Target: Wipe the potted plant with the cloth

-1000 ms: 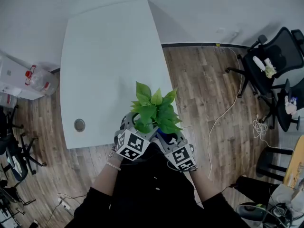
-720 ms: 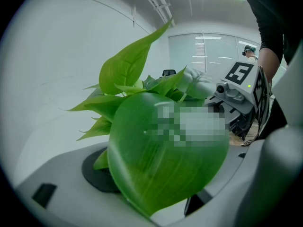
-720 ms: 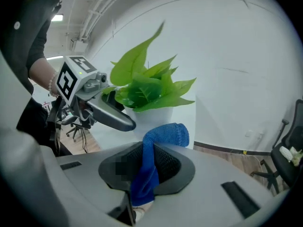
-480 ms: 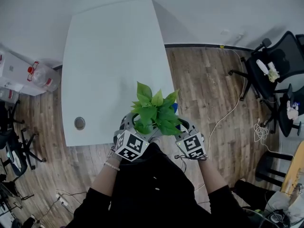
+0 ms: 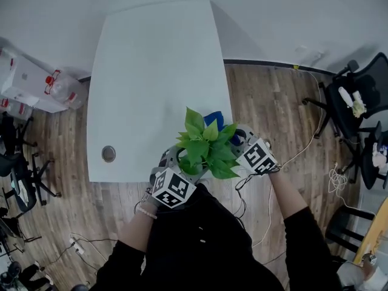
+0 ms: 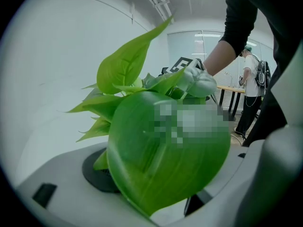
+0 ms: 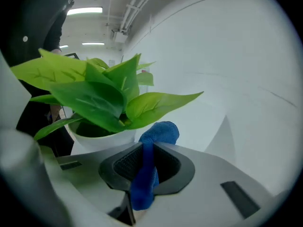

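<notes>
A white table point(image 5: 151, 71) stands on a wood floor. The plant point(image 5: 206, 147) sits at the table's near right corner, its leaves broad, bright green and pointed, in a white pot point(image 7: 102, 136). The right gripper point(image 7: 144, 167) is clamped on a blue cloth point(image 7: 158, 132), whose bunched end lies just beside the pot under a leaf. The left gripper point(image 6: 147, 193) seems closed on the plant low down, though one big leaf covers the grip.

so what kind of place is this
Probably an office or lab workspace: a long white table, black wheeled office chairs on a wood-plank floor, and fluorescent ceiling strip lights overhead.
</notes>
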A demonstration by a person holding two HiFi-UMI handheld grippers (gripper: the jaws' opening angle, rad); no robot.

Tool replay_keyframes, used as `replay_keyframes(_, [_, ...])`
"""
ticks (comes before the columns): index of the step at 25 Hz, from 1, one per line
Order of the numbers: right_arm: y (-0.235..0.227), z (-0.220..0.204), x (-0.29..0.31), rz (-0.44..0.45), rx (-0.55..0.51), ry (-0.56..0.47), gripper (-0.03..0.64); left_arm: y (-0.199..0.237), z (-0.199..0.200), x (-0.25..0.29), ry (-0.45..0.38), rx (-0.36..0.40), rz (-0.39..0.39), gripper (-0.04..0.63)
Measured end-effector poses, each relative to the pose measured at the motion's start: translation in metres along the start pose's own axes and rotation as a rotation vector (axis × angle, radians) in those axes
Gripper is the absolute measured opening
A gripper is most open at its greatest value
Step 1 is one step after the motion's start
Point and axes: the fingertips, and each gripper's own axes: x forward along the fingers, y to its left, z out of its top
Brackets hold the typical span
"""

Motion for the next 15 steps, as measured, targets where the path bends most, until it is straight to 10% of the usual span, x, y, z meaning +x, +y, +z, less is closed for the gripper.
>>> replay_keyframes(7, [-0.006, 0.019, 0.020, 0.189, -0.108, 0.015, 0.087, 0.001, -0.002, 0.000, 0.010, -0.001, 0.002, 0.388])
replay_keyframes(15, [0.003, 0.000, 0.009, 0.153, 0.015, 0.021, 0.087, 0.001, -0.004, 0.000, 0.013, -0.013, -0.008, 0.383])
